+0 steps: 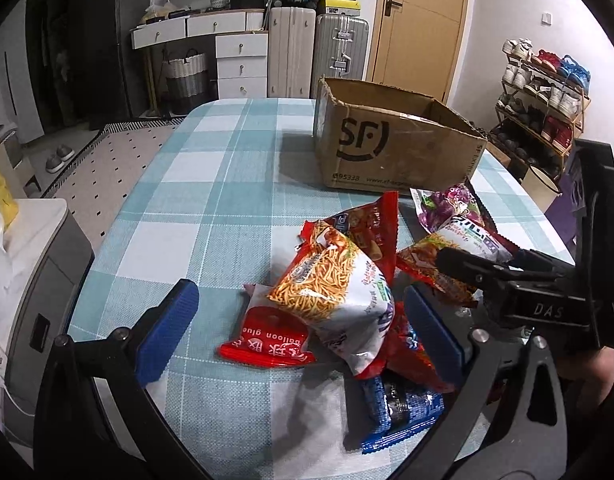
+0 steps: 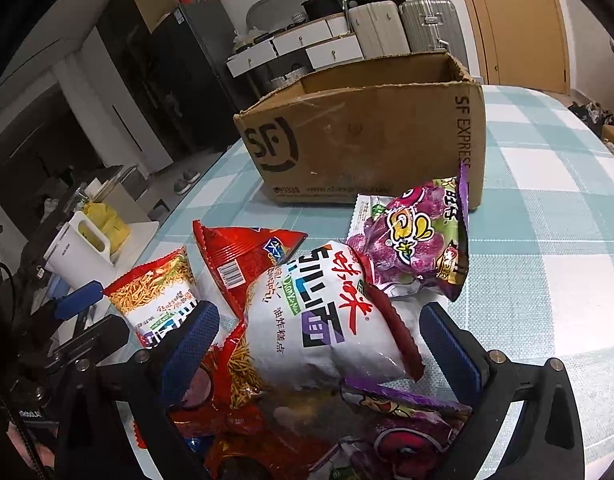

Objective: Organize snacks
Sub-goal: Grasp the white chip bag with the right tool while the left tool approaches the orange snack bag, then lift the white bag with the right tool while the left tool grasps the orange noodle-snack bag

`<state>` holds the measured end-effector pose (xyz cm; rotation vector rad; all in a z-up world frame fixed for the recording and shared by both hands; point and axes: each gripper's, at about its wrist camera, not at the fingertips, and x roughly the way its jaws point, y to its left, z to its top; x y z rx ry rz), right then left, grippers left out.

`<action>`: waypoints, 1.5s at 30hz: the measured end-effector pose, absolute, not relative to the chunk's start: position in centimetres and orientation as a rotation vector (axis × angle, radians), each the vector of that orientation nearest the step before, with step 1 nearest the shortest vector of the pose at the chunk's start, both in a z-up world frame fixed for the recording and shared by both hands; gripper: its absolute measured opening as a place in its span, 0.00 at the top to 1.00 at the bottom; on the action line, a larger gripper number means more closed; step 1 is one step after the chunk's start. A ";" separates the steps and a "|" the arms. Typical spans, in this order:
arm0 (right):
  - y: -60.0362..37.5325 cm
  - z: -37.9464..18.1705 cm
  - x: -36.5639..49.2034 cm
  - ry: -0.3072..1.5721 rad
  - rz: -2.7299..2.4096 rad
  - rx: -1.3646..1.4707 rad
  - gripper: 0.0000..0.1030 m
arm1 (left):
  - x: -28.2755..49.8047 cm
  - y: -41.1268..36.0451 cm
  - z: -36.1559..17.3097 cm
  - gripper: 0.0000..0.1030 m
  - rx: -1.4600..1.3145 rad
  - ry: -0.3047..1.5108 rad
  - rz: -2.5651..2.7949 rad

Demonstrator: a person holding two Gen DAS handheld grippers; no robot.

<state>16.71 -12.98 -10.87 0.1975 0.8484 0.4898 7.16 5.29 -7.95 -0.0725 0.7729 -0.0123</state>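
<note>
Picking has not begun: both the left hand-held gripper [image 1: 303, 332] and the right hand-held gripper [image 2: 319, 344] are spread wide, grasping nothing. Next, one should close on a noodle snack bag [image 2: 327, 320] and carry it to the cardboard box [image 2: 371, 136].

A pale teal-and-white checked tablecloth [image 1: 211, 184] lies under a plain brown cardboard box [image 1: 391, 148] with black lettering. The white crispy-noodle bag [image 2: 327, 320] shows red and purple characters, the grape-candy packet [image 2: 415, 240] is purple, and the gripper pads [image 1: 167, 332] are blue.
</note>
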 end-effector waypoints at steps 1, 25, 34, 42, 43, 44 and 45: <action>-13.1 -10.8 16.5 0.848 0.488 0.196 0.04 | 7.0 5.4 -7.9 0.01 -0.074 0.774 -0.012; -14.2 -9.4 14.3 0.780 0.504 0.224 0.49 | 6.2 6.0 -7.4 0.01 -0.088 0.791 -0.002; -15.0 -8.5 13.0 0.749 0.506 0.247 0.49 | 5.6 5.7 -6.9 0.01 -0.075 0.796 0.009; -15.0 -6.9 11.4 0.707 0.523 0.227 0.49 | 5.5 5.9 -6.8 0.01 -0.071 0.809 0.021; -15.1 -6.8 11.3 0.705 0.524 0.229 0.49 | 5.6 5.9 -6.8 0.01 -0.075 0.815 0.020; -15.1 -6.7 11.2 0.705 0.526 0.233 0.49 | 5.6 6.0 -6.9 0.01 -0.083 0.825 0.016; -15.2 -6.6 11.1 0.704 0.531 0.239 0.49 | 5.7 6.1 -6.9 0.01 -0.091 0.832 0.011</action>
